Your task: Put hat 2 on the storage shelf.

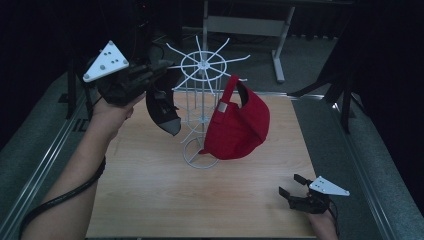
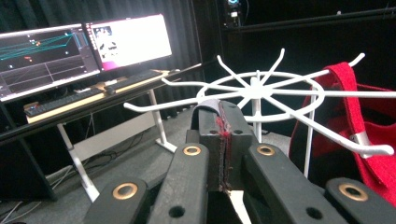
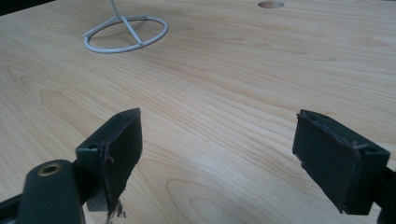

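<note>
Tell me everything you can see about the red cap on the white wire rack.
The red cap is a baseball-style cap of soft, felt-like fabric, with a dark inner lining and a small grey tab on its back strap. It hangs by that strap from one arm of the white wire rack, crown drooping down on the rack's right side, above the wooden table. Its lower edge sits near the rack's ring base. Neither gripper touches it; the left gripper holds a separate black cap.

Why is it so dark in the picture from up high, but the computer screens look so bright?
High view: dim room, black surroundings; the red cap and white rack stand out on the wooden table. Left gripper view: the monitors glow, partly washed out. Right gripper view: evenly lit, sharp wood grain.
</note>
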Available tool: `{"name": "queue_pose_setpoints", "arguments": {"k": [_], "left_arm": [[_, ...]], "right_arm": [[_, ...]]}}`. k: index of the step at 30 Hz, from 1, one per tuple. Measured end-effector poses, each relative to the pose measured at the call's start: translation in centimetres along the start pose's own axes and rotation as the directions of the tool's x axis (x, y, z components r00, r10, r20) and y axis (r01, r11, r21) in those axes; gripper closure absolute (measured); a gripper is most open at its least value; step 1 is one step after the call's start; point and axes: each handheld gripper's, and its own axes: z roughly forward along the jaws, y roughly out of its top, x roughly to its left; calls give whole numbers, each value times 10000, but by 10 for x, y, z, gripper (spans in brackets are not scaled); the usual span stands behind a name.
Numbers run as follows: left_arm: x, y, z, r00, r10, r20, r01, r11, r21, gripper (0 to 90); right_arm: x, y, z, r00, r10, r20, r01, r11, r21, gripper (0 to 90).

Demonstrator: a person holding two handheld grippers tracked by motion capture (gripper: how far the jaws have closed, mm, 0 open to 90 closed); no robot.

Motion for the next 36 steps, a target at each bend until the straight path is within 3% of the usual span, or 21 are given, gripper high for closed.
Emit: {"name": "queue_pose_setpoints", "arguments": {"k": [13,17,21,36], "left_arm": [[-1,-24,-10,9984,-458,341,464,9987,-187,877],[-7,-25,-13,9994,-21,331,23,10000,-66,706],[-10,-27,-20,9997,11,253,-7,9999,-159,582],[-9,-48,-51,9997,-182,178,185,9997,-157,577]], "right_arm": [[0,0,0,10000,9,13,-9,10000,-19,157],[0,0,0,10000,12,17,-12,10000,-10,157],[0,0,0,10000,-3,12,3,10000,-22,157],[1,0,0,10000,-41,34,41,10000,0,157]]}}
